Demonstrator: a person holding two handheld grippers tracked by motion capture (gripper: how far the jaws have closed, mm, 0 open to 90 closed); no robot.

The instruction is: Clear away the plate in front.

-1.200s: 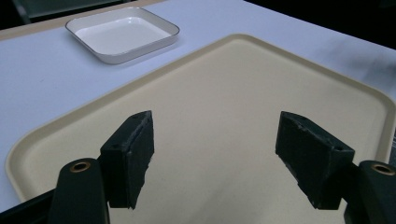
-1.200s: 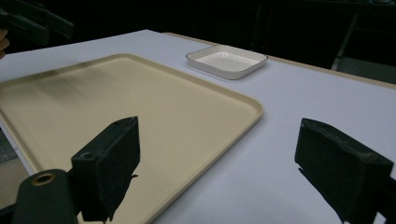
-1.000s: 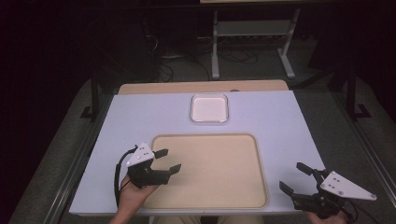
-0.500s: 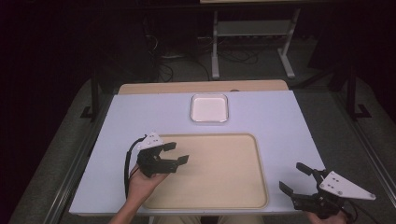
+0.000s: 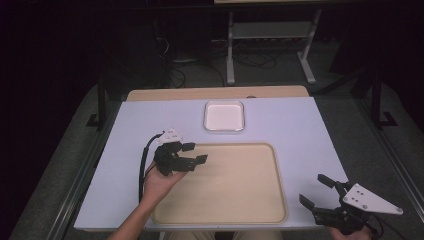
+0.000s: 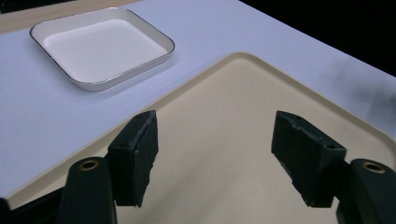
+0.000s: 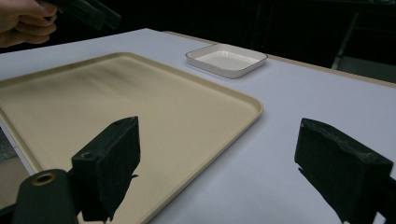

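A large beige tray [image 5: 250, 200] lies on the pale table, with a small white dish [image 5: 224, 116] behind it. My left gripper [image 5: 196, 153] hovers over the tray's near-left part and points right. Its jaws have just been closing a little but stand open, with nothing between them. In the left gripper view the left gripper [image 6: 219, 158] looks across the tray [image 6: 224, 102] toward the dish [image 6: 100, 46]. My right gripper [image 5: 314, 189] stays low at the tray's front right corner, open and empty. The right gripper view shows the right gripper [image 7: 224, 172] straddling the tray's edge [image 7: 252, 109].
The table [image 5: 300, 125] has bare surface around the tray on every side. A tan board [image 5: 215, 93] borders its far edge. A metal stand [image 5: 270, 35] and cables sit on the dark floor behind. The left hand [image 7: 23, 21] appears at the upper left of the right gripper view.
My left gripper has moved right and a little farther from the person, from the table beside the tray to over the tray's left part. The right gripper has stayed in place.
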